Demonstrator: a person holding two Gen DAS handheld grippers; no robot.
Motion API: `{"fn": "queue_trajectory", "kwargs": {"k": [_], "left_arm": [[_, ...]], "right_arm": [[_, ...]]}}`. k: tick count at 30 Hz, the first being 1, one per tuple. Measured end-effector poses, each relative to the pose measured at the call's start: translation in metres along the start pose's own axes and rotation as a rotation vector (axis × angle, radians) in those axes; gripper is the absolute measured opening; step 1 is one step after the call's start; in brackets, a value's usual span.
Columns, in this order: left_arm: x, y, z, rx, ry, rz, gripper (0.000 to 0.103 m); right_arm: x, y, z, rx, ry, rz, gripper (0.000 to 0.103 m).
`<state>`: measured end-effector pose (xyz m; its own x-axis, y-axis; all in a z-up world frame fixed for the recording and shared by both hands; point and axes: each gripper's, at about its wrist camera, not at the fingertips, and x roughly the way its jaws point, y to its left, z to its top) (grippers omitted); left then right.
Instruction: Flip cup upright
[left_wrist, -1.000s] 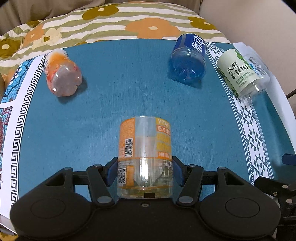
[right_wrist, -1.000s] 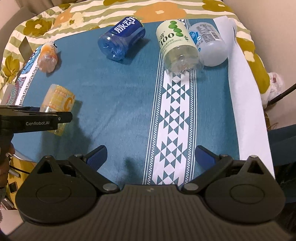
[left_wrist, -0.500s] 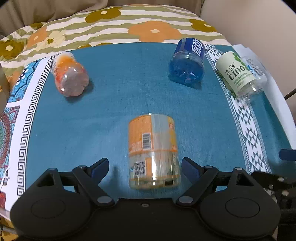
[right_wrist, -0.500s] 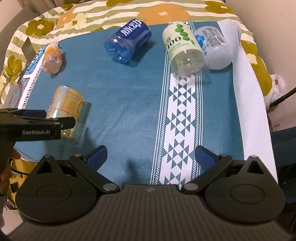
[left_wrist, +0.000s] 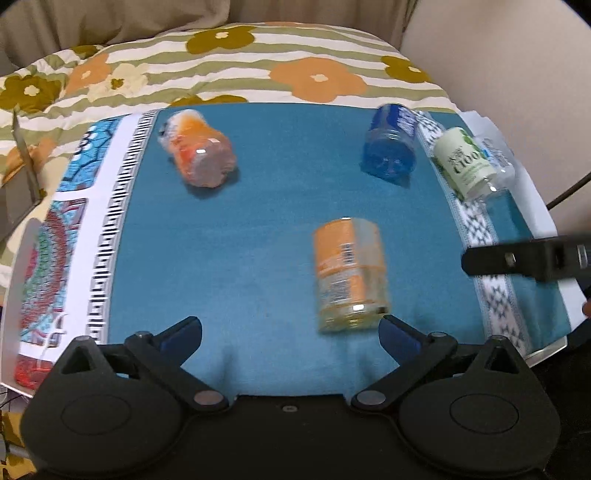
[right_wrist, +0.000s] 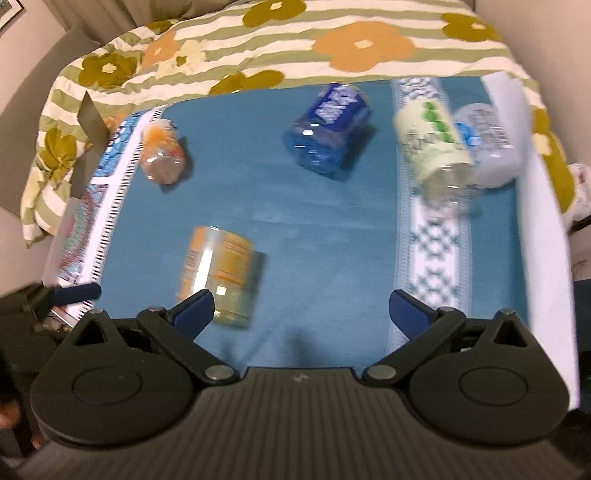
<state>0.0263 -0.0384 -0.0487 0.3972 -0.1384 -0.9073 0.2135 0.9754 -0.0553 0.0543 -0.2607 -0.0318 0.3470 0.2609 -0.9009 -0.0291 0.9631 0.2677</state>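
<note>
A clear cup with an orange label (left_wrist: 349, 273) stands on the blue cloth (left_wrist: 280, 184), free of any gripper; it also shows in the right wrist view (right_wrist: 221, 271). My left gripper (left_wrist: 290, 334) is open and empty, with the cup just ahead of its right finger. My right gripper (right_wrist: 301, 308) is open and empty, with the cup near its left finger. The right gripper shows as a dark bar (left_wrist: 524, 258) in the left wrist view.
Several cups lie on their sides: an orange one (left_wrist: 197, 153) at the back left, a blue one (left_wrist: 391, 146), a green-labelled one (left_wrist: 467, 164) and a clear one (right_wrist: 487, 144) at the back right. A flowered quilt (left_wrist: 258, 62) lies beyond the cloth.
My left gripper opened and let go of the orange-labelled cup, then drew back and to the left. The right gripper moved in towards the left.
</note>
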Motion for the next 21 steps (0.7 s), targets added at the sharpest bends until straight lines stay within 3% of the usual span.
{"fn": "queue_trajectory", "kwargs": {"k": [6, 13, 21], "left_arm": [[0.0, 0.037, -0.009, -0.024, 0.026, -0.007, 0.103], [0.005, 0.075, -0.016, -0.064, 0.055, -0.026, 0.103], [0.01, 0.106, -0.013, -0.136, 0.045, -0.04, 0.103]], "right_arm": [[0.032, 0.029, 0.027, 0.018, 0.053, 0.034, 0.103], [0.08, 0.037, 0.05, 0.133, 0.178, 0.071, 0.103], [0.106, 0.033, 0.051, 0.246, 0.255, 0.075, 0.085]]}}
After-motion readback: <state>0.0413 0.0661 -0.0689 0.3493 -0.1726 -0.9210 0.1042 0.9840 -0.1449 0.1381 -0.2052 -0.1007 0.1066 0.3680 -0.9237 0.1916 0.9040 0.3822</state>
